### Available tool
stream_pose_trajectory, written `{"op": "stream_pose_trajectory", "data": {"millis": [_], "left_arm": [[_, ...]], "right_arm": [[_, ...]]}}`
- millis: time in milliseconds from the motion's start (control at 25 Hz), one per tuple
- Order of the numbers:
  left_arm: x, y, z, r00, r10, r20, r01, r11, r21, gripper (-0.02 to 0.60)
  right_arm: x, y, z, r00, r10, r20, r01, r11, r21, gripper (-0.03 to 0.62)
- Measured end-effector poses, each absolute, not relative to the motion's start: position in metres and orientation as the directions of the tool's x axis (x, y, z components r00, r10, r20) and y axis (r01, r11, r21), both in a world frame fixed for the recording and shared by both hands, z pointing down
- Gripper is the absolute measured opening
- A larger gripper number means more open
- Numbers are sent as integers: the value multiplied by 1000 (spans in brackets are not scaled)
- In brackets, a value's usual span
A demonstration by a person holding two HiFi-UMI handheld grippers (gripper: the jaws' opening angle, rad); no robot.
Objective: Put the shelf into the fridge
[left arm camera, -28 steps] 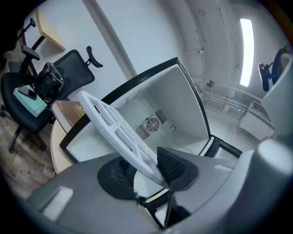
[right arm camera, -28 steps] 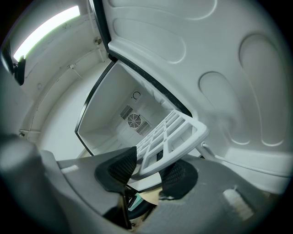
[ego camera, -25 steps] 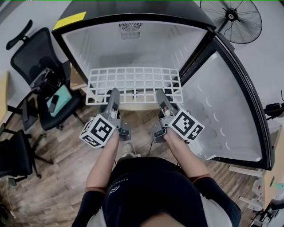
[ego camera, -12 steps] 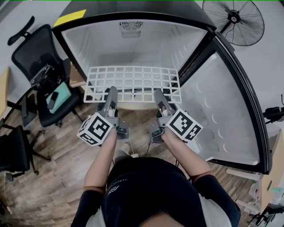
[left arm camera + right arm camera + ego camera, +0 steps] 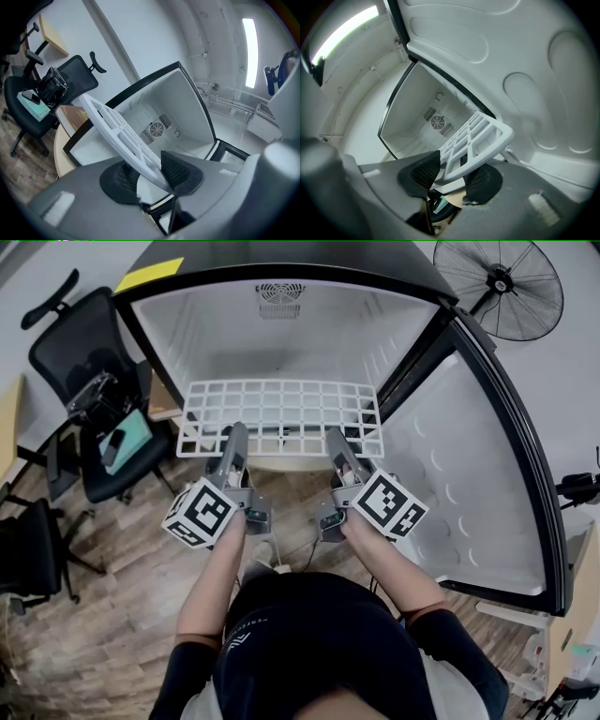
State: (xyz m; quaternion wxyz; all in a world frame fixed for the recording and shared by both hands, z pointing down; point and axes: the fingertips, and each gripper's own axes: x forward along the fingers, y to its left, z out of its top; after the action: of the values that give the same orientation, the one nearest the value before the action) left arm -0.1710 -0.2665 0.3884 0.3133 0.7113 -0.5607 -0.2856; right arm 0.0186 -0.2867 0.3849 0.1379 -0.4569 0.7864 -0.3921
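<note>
A white grid shelf (image 5: 281,413) hangs level in front of the open fridge (image 5: 281,329), its far edge at the mouth of the empty white cavity. My left gripper (image 5: 228,440) is shut on the shelf's near edge at the left, my right gripper (image 5: 338,440) on the same edge at the right. In the left gripper view the shelf (image 5: 117,131) runs slantwise between the black pads (image 5: 178,173) of the left gripper (image 5: 150,177). In the right gripper view a corner of the shelf (image 5: 480,136) sits clamped in the right gripper (image 5: 452,176). A fan grille (image 5: 276,294) shows on the fridge's back wall.
The fridge door (image 5: 478,484) stands swung open to the right. Black office chairs (image 5: 94,409) stand at the left, one with a teal item on its seat. A standing fan (image 5: 511,287) is behind at the right. A low wooden table (image 5: 65,126) flanks the fridge's left side.
Hardly anything differs: both grippers and the shelf stay at the fridge's mouth, and only the view has shifted slightly.
</note>
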Motion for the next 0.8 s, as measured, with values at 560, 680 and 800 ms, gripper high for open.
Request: {"op": "stream_pose_trajectory", "data": {"millis": [560,680,800], "left_arm": [[-168,-277,388,231,-972,-42,-636,-184,750,147],[-168,-281,388,237,-971,-41,-635,-187,749,149],[-168,-286,388,243,-969,-38,-637,-189,748,152]], "right_arm": [[20,-306,384,-517,-845,134,-611,255,-749,135],[20,-311,384,-509,-850,132,-614,252,-748,136],[20,-316,384,-501,-856,130,-617,248,-747,138]]}}
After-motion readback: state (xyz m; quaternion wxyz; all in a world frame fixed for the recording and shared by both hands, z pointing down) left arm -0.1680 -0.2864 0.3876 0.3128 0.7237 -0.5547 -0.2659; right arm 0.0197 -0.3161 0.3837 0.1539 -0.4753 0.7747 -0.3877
